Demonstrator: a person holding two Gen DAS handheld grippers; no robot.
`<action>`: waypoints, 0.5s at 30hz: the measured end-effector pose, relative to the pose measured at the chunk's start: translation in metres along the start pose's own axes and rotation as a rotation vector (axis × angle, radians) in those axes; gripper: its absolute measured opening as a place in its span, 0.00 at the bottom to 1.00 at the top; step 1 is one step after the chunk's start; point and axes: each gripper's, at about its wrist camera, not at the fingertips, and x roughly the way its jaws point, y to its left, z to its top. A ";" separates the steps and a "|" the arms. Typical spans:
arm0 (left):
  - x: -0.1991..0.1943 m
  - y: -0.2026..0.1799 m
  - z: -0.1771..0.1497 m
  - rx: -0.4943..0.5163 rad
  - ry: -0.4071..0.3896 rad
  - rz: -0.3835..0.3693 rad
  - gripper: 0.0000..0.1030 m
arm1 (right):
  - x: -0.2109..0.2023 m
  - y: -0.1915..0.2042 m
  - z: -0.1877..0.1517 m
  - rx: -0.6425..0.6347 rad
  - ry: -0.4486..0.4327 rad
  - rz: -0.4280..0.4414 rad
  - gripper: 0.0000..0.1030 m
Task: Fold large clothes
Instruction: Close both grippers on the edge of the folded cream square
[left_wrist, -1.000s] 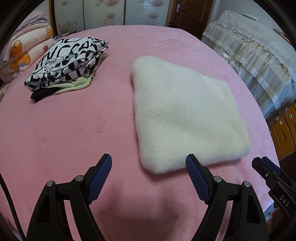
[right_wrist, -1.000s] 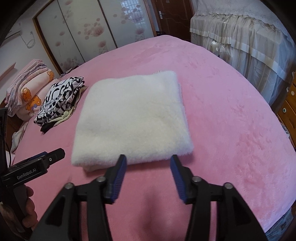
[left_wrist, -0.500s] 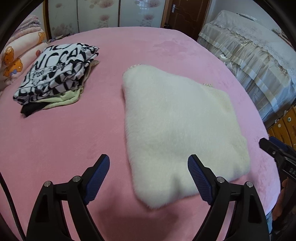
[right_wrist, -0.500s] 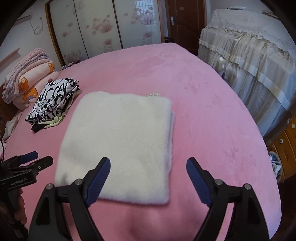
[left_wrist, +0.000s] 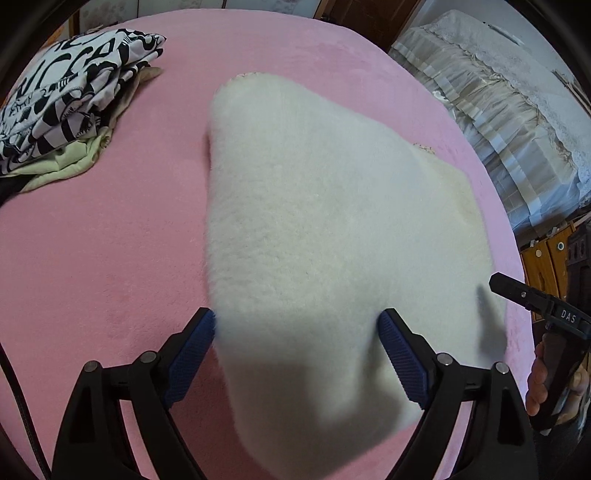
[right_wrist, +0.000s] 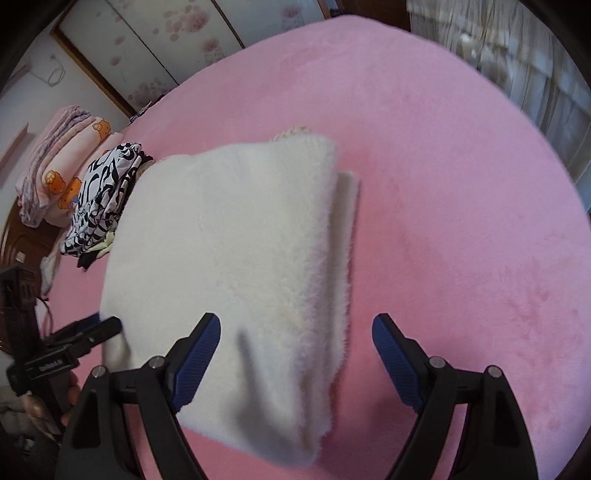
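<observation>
We find the white fleece garment already folded into a thick rectangle on the pink bed, left gripper opening and right gripper wide, both empty; we judge little remains.

Black jaws, ribbed blue pads, silver screws

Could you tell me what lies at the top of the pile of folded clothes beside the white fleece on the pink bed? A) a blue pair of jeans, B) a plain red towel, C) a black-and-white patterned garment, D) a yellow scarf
C: the pile of folded clothes has a black-and-white patterned garment on top, over a pale green piece, left of the white fleece.
</observation>
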 end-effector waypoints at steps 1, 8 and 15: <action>0.002 0.001 0.001 0.002 -0.003 -0.007 0.90 | 0.004 -0.002 0.001 0.006 0.009 0.022 0.82; 0.023 0.018 0.007 -0.026 0.010 -0.093 0.95 | 0.029 -0.014 0.007 0.028 0.059 0.132 0.82; 0.051 0.036 0.014 -0.051 0.052 -0.215 1.00 | 0.064 -0.019 0.018 0.047 0.086 0.265 0.83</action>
